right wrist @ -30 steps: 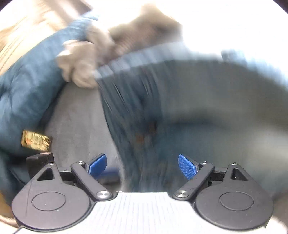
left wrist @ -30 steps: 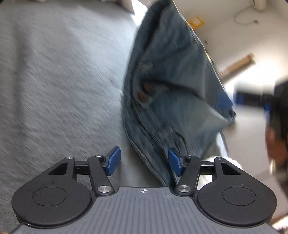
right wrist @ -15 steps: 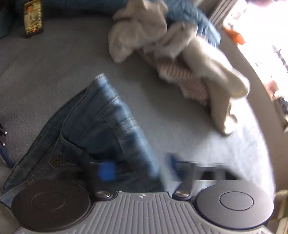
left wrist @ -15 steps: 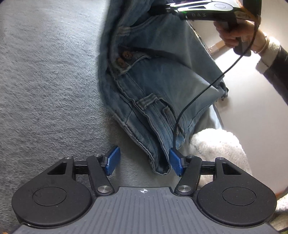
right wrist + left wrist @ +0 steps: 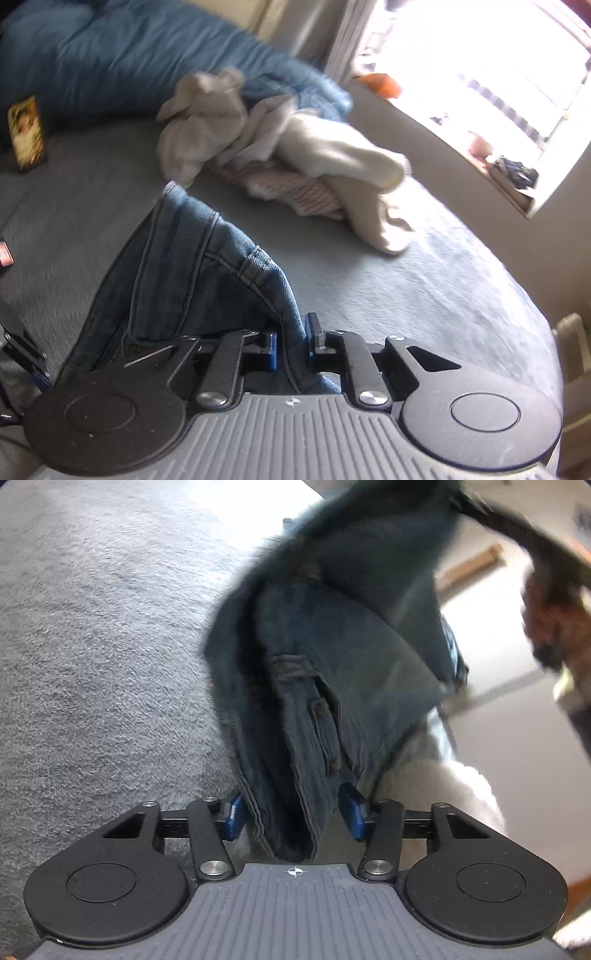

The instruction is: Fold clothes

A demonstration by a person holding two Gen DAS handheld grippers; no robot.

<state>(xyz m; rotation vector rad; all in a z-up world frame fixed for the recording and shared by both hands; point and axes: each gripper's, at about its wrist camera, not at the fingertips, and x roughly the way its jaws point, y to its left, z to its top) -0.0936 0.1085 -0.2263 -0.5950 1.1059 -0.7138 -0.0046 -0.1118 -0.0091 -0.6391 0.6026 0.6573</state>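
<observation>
Jeans [image 5: 332, 686]: raised off the grey bed [image 5: 92, 646], strung between both grippers, long axis running from the left gripper up toward the right.
Left gripper [image 5: 293, 814]: jaws wide, denim edge between them, not pinched.
Right gripper [image 5: 291, 345]: narrow, clamped on the waistband.
Pale clothes pile [image 5: 280, 147]: beyond, near a blue duvet [image 5: 129, 59].

No words or numbers are showing legibly anywhere. The small printed card [image 5: 26, 133] beside the blue duvet [image 5: 147, 62] is appearing too blurred to read.
</observation>
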